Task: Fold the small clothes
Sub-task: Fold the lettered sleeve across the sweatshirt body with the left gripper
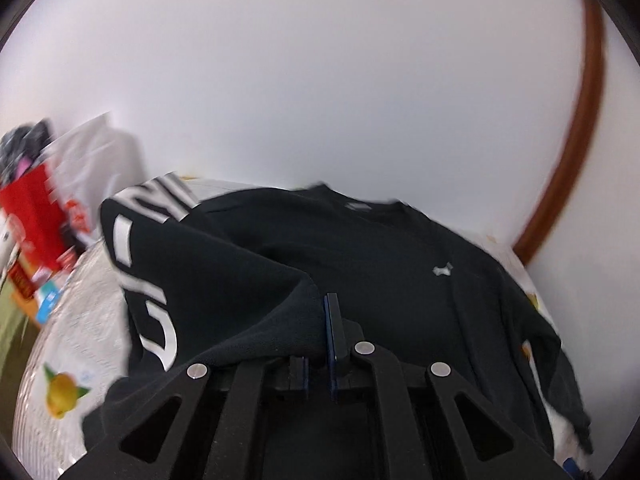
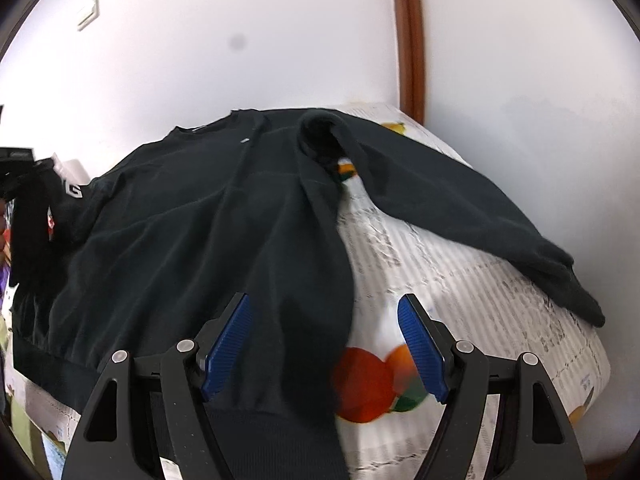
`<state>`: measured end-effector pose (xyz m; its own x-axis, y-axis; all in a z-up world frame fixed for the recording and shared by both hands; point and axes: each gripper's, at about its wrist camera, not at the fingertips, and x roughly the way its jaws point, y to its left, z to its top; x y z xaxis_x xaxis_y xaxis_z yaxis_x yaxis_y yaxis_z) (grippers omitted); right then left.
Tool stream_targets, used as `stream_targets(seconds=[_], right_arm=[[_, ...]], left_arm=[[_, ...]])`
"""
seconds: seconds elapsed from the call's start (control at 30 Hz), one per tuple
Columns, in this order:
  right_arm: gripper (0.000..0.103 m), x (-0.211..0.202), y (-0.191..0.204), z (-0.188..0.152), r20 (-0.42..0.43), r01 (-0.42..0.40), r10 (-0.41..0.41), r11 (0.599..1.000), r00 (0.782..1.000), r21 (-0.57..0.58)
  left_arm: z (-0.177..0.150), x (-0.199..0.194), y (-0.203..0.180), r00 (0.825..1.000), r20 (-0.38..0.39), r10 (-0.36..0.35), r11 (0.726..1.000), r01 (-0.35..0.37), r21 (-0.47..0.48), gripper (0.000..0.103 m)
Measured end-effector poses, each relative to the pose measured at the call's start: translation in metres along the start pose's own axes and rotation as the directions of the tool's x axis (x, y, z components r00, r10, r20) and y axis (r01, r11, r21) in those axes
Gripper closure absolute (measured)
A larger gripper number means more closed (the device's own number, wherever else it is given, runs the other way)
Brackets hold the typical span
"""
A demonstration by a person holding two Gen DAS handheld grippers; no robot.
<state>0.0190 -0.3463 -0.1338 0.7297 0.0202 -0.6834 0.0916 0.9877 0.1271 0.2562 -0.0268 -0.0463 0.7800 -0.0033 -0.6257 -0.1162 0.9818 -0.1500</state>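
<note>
A black sweatshirt (image 1: 400, 264) lies front up on a table with a fruit-print cloth (image 1: 80, 320). My left gripper (image 1: 330, 304) is shut on a fold of its left sleeve (image 1: 152, 280). That sleeve has white lettering and is lifted and pulled over the body. In the right wrist view the sweatshirt (image 2: 180, 240) fills the left half. Its other sleeve (image 2: 460, 204) stretches out to the right on the cloth (image 2: 460, 300). My right gripper (image 2: 324, 300) is open over the garment's right side edge near the hem, with nothing pinched.
A red box (image 1: 28, 216) and a white bag (image 1: 88, 152) stand at the table's far left. A white wall rises close behind, with a brown door frame (image 2: 408, 40) and a light switch (image 2: 89, 12). The table edge curves down at the right.
</note>
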Motion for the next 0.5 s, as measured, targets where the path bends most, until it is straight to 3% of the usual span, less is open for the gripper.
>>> stream_targets(seconds=[0.33,0.37,0.5], right_arm=[[0.029,0.006,-0.004,-0.017,-0.030,-0.006,0.005,0.999,1.000,-0.031],[0.029,0.006,-0.003,-0.017,-0.031,-0.003,0.002,0.999,1.000,-0.034],[0.029,0.004,0.002,-0.012,-0.011,0.019,-0.019,0.999,1.000,-0.046]], left_arm=[[-0.027,0.052,-0.070,0.989,-0.138,-0.054,0.993,0.068,0.100,0.097],[-0.029,0.053,-0.071,0.987,-0.148,-0.054,0.992,0.071,0.106,0.094],[-0.034,0.047,-0.067,0.977,-0.187,-0.100,0.984,0.125,0.127,0.068]])
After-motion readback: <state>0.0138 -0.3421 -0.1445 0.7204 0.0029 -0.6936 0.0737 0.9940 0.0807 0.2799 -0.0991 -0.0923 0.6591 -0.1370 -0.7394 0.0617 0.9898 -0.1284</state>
